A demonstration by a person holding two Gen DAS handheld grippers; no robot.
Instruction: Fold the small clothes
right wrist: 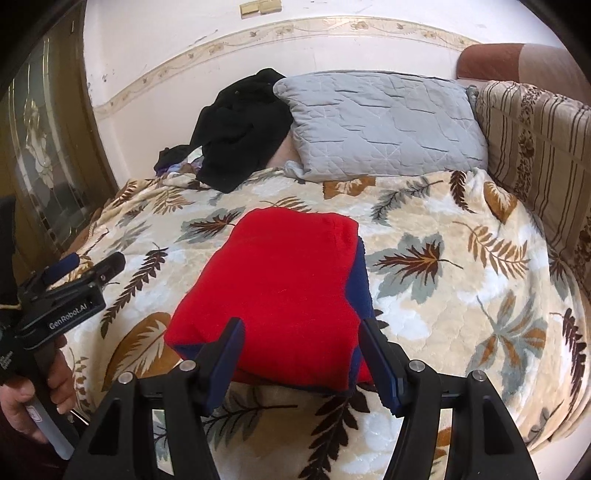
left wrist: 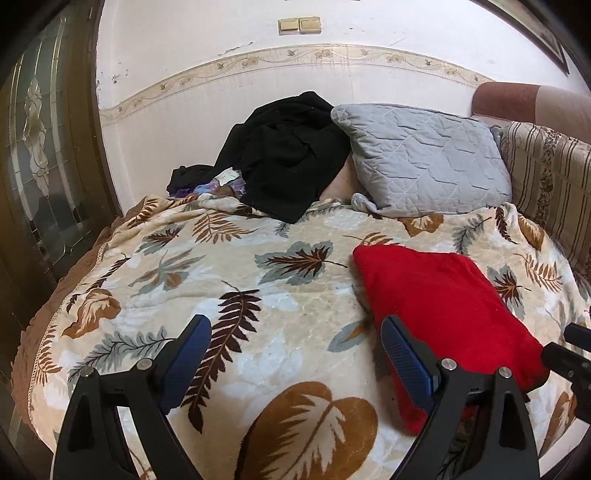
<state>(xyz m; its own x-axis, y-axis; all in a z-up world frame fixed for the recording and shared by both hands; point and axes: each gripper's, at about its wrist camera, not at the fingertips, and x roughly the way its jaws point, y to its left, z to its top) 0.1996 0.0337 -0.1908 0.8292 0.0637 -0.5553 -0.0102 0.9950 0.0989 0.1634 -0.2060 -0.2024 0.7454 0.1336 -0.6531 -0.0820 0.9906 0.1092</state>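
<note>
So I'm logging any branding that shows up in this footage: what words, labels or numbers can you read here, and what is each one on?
"GenRobot.AI": white print on the black body of the left claw, seen from the right wrist view.
Small white print on the black band at the hand holding it: too small and blurred to read.
Nothing readable on the red garment, the leaf blanket or the wall switches.

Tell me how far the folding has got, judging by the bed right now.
Done: the red garment lies folded in a compact rectangle on the leaf-print blanket.
In hand: nothing. The left tool and right tool are both open and empty.
Left: the black clothes sit in an unfolded heap beside the grey pillow.
</note>
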